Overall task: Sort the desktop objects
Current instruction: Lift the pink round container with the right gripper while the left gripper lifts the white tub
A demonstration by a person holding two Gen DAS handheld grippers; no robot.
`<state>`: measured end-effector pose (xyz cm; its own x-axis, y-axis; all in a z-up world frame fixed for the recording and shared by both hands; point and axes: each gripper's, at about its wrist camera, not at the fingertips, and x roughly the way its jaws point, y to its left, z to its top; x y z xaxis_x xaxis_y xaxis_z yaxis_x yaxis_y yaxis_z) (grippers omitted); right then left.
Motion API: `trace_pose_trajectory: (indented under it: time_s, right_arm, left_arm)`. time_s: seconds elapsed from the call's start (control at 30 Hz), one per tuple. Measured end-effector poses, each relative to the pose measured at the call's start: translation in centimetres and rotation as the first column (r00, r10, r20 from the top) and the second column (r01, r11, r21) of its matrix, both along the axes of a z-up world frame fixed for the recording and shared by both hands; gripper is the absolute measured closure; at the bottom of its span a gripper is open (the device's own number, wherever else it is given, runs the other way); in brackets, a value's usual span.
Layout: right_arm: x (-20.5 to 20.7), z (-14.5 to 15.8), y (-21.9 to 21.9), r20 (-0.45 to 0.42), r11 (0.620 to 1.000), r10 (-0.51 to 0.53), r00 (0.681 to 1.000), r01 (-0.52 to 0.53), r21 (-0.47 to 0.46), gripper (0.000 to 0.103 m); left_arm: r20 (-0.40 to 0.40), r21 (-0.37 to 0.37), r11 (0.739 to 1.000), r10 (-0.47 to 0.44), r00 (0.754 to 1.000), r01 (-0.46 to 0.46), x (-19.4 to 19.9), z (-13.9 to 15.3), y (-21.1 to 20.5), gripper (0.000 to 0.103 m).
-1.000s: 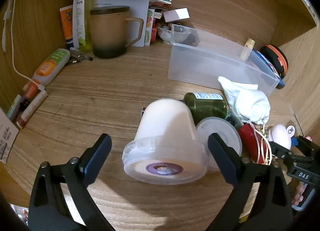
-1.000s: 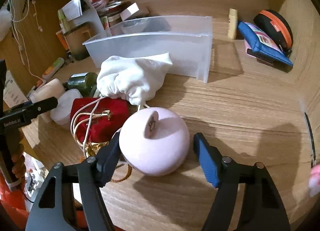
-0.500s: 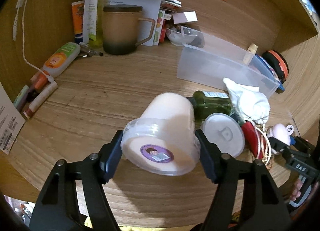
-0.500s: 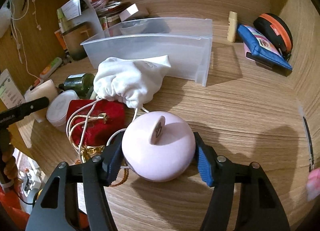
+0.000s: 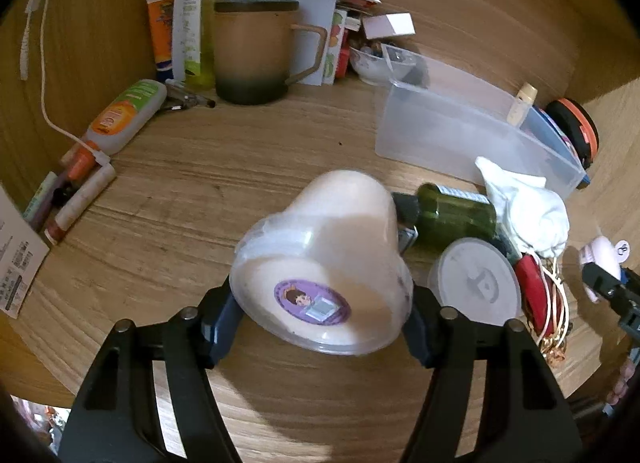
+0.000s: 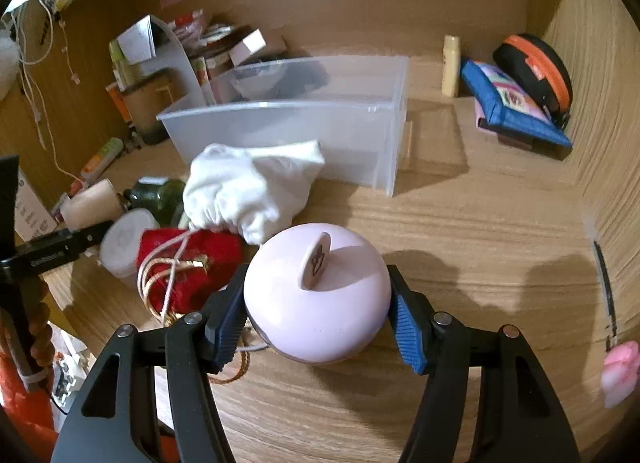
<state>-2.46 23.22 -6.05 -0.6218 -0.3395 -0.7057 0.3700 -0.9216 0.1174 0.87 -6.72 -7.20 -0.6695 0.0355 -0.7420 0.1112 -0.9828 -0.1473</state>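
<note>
My left gripper (image 5: 320,319) is shut on a cream plastic tub (image 5: 332,255) with a purple sticker and holds it tilted above the desk. My right gripper (image 6: 318,323) is shut on a round pink case (image 6: 316,299) with a small tab on top, lifted off the desk. The clear plastic bin (image 6: 304,131) stands open behind; it also shows in the left wrist view (image 5: 460,135). A white pouch (image 6: 248,187), a red pouch (image 6: 192,271) with cords, a green bottle (image 5: 452,215) and a round white lid (image 5: 476,283) lie in a pile between the grippers.
A brown mug (image 5: 252,51), tubes, pens and papers crowd the back left. A blue pouch (image 6: 512,107), an orange-and-black case (image 6: 536,67) and a small cream bottle (image 6: 450,63) sit at the back right. Wooden walls enclose the desk.
Both grippers closed on their objects and lifted them. The left one tilted the tub up off the desk; the right one raised the pink case.
</note>
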Motion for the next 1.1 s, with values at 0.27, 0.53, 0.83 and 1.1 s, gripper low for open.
trace_pose_trajectory:
  time_s: [0.27, 0.53, 0.83, 1.1]
  right_arm:
    - [-0.7, 1.9, 0.8, -0.027, 0.999, -0.001, 1.0, 0.0, -0.047, 0.043]
    - [-1.3, 3.1, 0.9, -0.056, 0.998, 0.0, 0.998, -0.004, -0.068, 0.043]
    - [-1.6, 3.0, 0.9, -0.043, 0.997, 0.0, 0.999, -0.004, -0.079, 0.043]
    - [-1.7, 2.7, 0.9, -0.041, 0.997, -0.002, 0.999, -0.001, -0.076, 0.043]
  left_arm:
    - [-0.077, 0.005, 1.0, 0.016, 0.997, -0.015, 0.5, 2.7, -0.8, 0.041]
    - [-0.093, 0.011, 1.0, 0.006, 0.996, -0.005, -0.3, 3.7, -1.3, 0.048]
    - [-0.046, 0.085, 0.996, -0.018, 0.999, 0.022, -1.8, 2.8, -2.1, 0.048]
    - [0.021, 0.094, 0.994, -0.061, 0.998, 0.059, -4.4, 2.1, -1.8, 0.039]
